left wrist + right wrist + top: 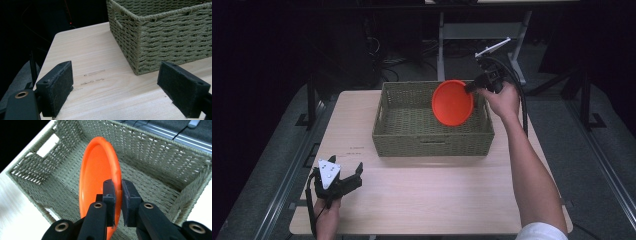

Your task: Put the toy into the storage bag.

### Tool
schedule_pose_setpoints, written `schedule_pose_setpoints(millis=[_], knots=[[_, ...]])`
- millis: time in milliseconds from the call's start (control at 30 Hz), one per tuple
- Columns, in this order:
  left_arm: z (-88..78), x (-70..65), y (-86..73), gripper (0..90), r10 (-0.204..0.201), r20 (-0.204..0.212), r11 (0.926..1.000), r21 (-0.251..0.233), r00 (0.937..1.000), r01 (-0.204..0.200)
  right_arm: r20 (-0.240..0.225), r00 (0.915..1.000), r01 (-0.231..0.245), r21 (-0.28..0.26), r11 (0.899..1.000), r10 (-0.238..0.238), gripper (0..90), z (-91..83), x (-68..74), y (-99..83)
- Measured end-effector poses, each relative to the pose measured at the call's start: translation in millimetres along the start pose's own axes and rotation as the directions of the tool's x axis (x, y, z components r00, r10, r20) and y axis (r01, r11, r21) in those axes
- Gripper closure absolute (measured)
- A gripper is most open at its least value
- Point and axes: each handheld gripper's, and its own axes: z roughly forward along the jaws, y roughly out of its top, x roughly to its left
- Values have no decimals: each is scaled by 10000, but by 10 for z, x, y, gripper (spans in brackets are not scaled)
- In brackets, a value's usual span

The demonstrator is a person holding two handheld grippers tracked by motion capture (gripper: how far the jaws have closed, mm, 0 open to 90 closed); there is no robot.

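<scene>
The right claw (118, 192) pinches the orange plate's (96, 170) rim edge-on over the basket (160, 157); the high view shows the left claw (346, 171) open.

High view overhead, facing forward-down; gripper views close, low; all share basket (432, 137).

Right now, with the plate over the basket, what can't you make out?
- Basket floor under the plate: high view, hidden by the plate; right gripper view, by the plate and the fingers.
- Plate's lower rim: right gripper view, hidden behind the right gripper, so its gap to the floor can't be told.
- Basket's far side: left gripper view, cut off by the top edge.
- Left gripper holds nothing.
</scene>
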Motion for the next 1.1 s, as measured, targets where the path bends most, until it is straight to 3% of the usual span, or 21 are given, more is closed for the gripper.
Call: schedule_pose_setpoints(millis=[1100], knots=[[8,-20,0,127,-28,44,10000,3,10000,28,-151,9969,-766,581,9954,776,821,489,-204,-296]])
